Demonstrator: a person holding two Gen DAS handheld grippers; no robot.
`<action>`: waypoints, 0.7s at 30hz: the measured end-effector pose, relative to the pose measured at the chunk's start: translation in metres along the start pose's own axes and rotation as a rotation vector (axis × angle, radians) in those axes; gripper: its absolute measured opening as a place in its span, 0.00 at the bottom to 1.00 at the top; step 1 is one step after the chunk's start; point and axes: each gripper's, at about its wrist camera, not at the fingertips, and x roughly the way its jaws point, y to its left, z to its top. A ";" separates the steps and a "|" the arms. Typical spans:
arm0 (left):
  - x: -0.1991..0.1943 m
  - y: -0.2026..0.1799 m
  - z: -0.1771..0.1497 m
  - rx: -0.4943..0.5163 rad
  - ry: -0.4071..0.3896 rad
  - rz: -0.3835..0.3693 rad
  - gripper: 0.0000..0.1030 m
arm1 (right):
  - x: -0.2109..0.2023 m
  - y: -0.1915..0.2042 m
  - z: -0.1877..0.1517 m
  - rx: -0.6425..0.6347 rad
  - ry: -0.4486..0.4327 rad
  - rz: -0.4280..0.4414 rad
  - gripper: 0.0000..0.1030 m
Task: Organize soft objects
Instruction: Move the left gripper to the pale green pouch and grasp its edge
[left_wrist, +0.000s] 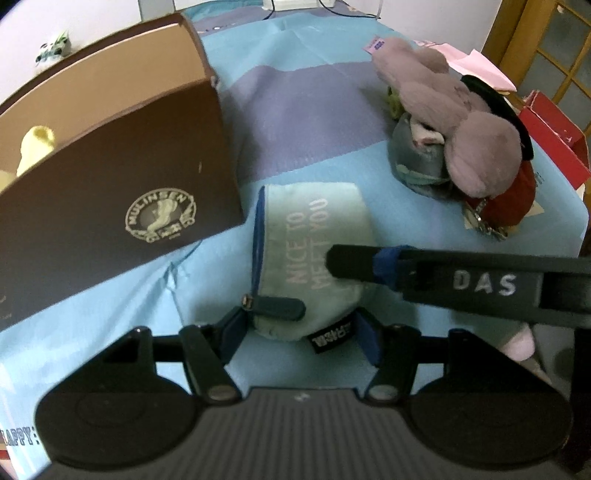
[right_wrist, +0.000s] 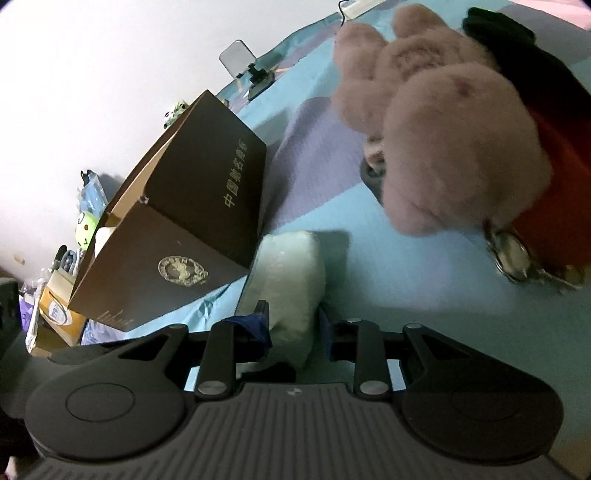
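Pale mint pouch lying flat on the blue-and-lilac cloth of the counter, just beside the front corner of the brown shoebox, blue zip along its left edge, "NICE TO MEET YOU" printed on top. Left gripper pinching the pouch's near end, blue-padded fingers pressed to either side of the fabric by the zip pull and the black label. Right gripper clamped narrow on the same pouch from its right edge; in the left view, one of its black fingers lying across the lettering. Shoebox open-topped, a yellow soft thing inside, hard to identify. Farther right on the cloth, well apart from the pouch, a pinkish plush toy with a black hat and red garment, leaning over a grey-blue soft item. Red box at the far right edge.
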 end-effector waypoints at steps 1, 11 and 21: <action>0.001 0.001 0.001 -0.002 -0.001 0.000 0.62 | 0.001 0.000 0.001 0.003 -0.004 0.002 0.11; 0.004 0.003 0.010 -0.019 -0.021 0.001 0.62 | 0.009 -0.012 0.007 0.087 0.005 0.075 0.04; 0.008 0.000 0.022 0.000 -0.015 -0.004 0.61 | 0.009 -0.008 0.010 0.035 0.018 0.065 0.02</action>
